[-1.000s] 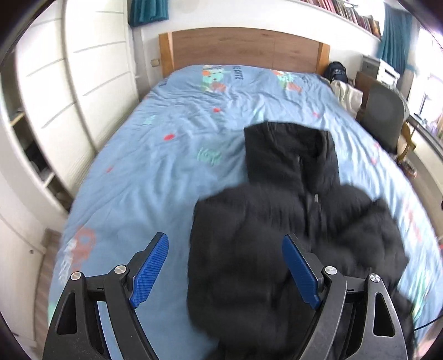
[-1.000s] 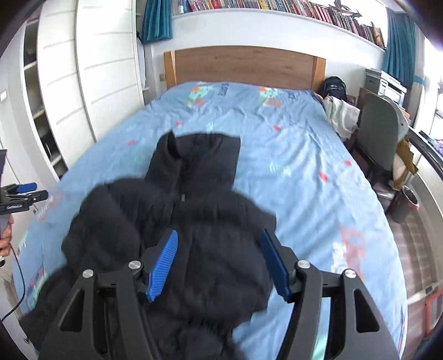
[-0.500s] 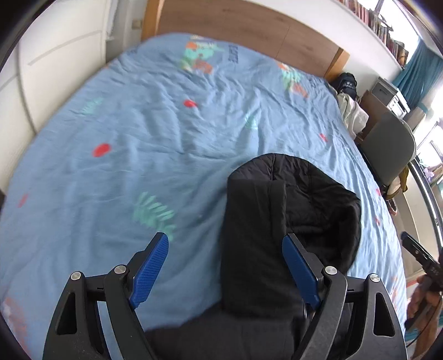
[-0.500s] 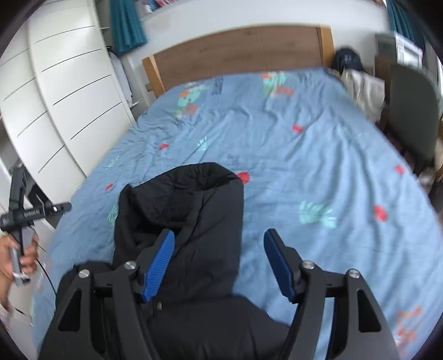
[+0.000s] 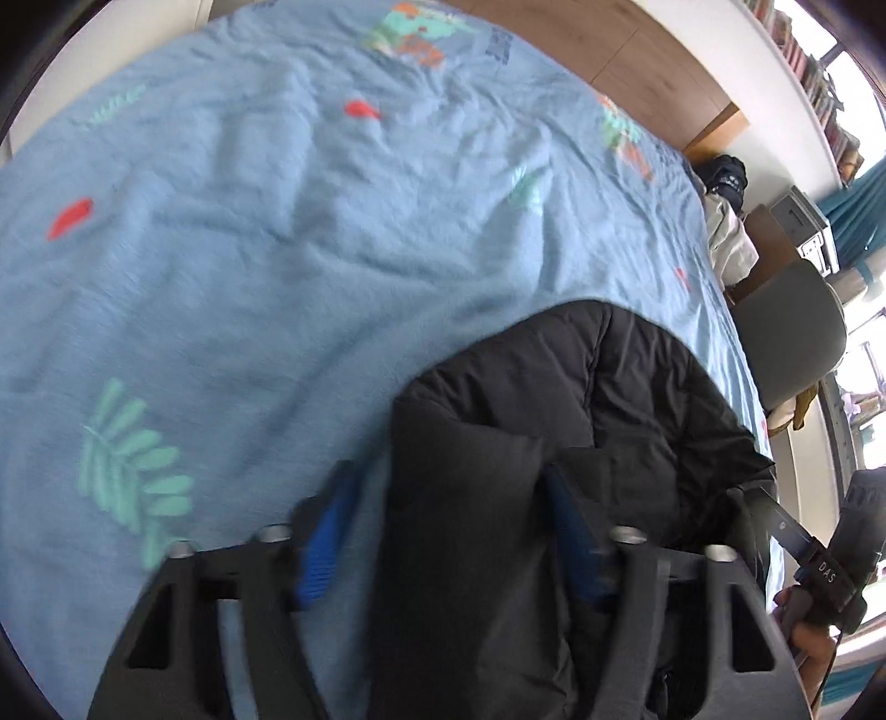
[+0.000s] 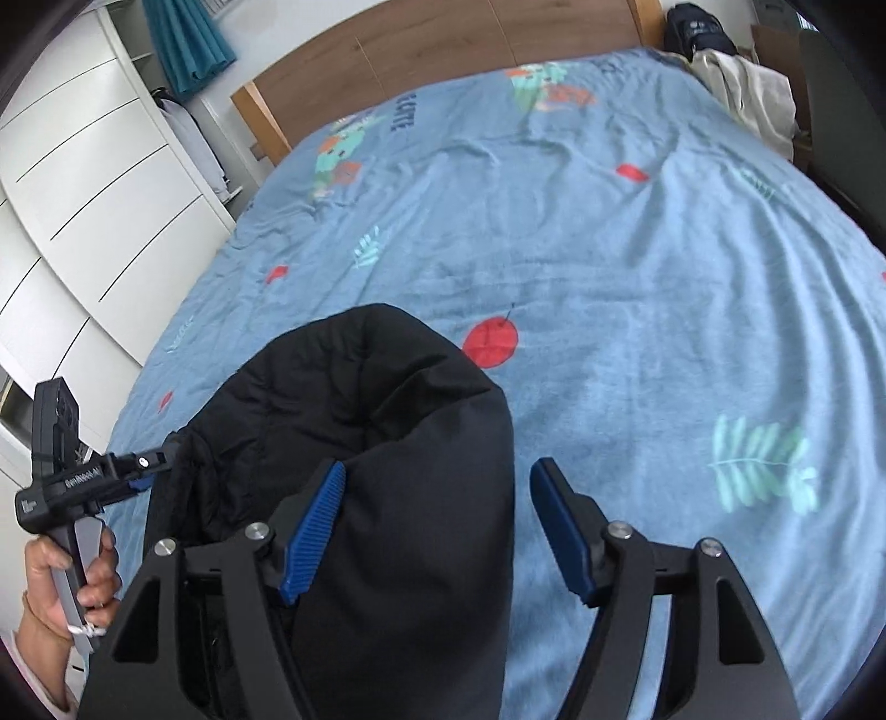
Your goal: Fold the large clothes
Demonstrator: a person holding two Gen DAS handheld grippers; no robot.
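A black puffer jacket (image 5: 531,443) lies on the blue bedspread (image 5: 277,221), its hood pointing up the bed. In the left wrist view my left gripper (image 5: 448,531) is open, straddling the hood's left edge. In the right wrist view the jacket hood (image 6: 376,421) fills the lower left, and my right gripper (image 6: 437,531) is open, straddling the hood's right edge. The left gripper also shows in the right wrist view (image 6: 149,465) at the hood's far side. The right gripper's body shows at the right in the left wrist view (image 5: 819,570).
The wooden headboard (image 6: 443,50) is at the far end of the bed. White wardrobe doors (image 6: 83,183) stand on the left. A grey chair (image 5: 786,332) and piled clothes (image 6: 742,83) are beside the bed on the right.
Both grippers have moved forward and lower from the jacket's body to its hood. The left gripper's jaws are narrower than before and blurred with motion. The jacket lies as before.
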